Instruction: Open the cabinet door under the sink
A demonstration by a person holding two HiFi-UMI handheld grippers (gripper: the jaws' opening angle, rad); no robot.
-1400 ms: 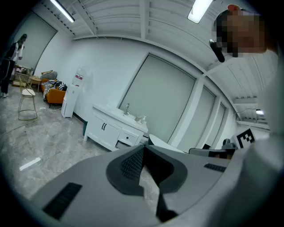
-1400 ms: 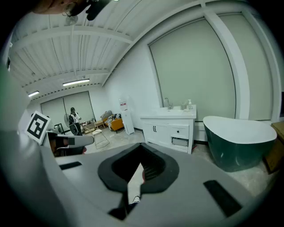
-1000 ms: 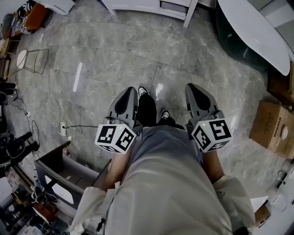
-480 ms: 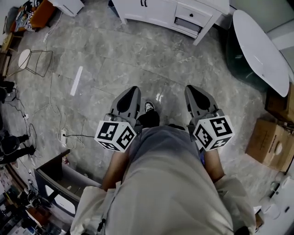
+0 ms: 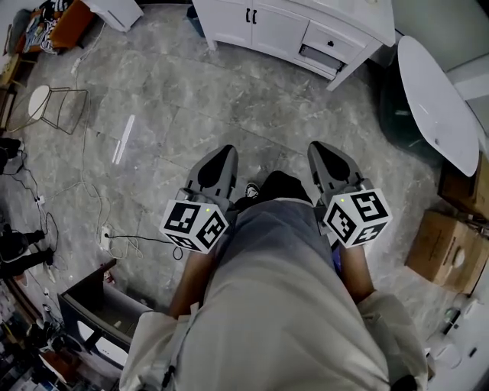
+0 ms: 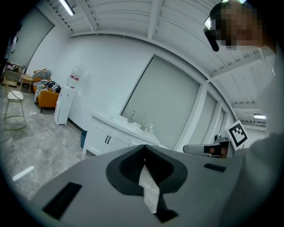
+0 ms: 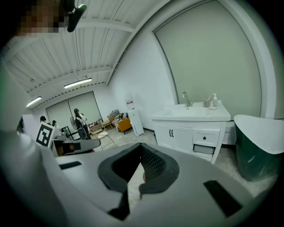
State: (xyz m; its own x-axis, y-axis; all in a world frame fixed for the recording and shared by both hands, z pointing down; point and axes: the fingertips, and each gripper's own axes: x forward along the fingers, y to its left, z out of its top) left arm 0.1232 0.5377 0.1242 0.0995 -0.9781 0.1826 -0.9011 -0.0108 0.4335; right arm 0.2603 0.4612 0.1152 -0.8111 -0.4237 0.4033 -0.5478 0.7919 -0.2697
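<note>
The white sink cabinet (image 5: 284,29) stands across the grey floor at the top of the head view. Its two doors with black handles (image 5: 249,15) are closed. Both grippers are held at waist height, far short of it. My left gripper (image 5: 221,154) is shut with nothing in it, and so is my right gripper (image 5: 322,150). In the left gripper view the cabinet (image 6: 106,141) is far ahead, beyond the shut left gripper (image 6: 144,147). In the right gripper view the cabinet (image 7: 188,133), its door handles (image 7: 171,133) and the faucet (image 7: 185,98) show beyond the right gripper (image 7: 141,146).
A drawer (image 5: 322,55) to the right of the doors stands slightly open. A dark green tub with a white top (image 5: 434,90) is at the right, a cardboard box (image 5: 445,249) below it. A wire stool (image 5: 52,103), floor cables (image 5: 107,229) and a grey bin (image 5: 95,305) lie left.
The cabinet has come further into view at the top as the person walks toward it. Both grippers stay shut in the same pose.
</note>
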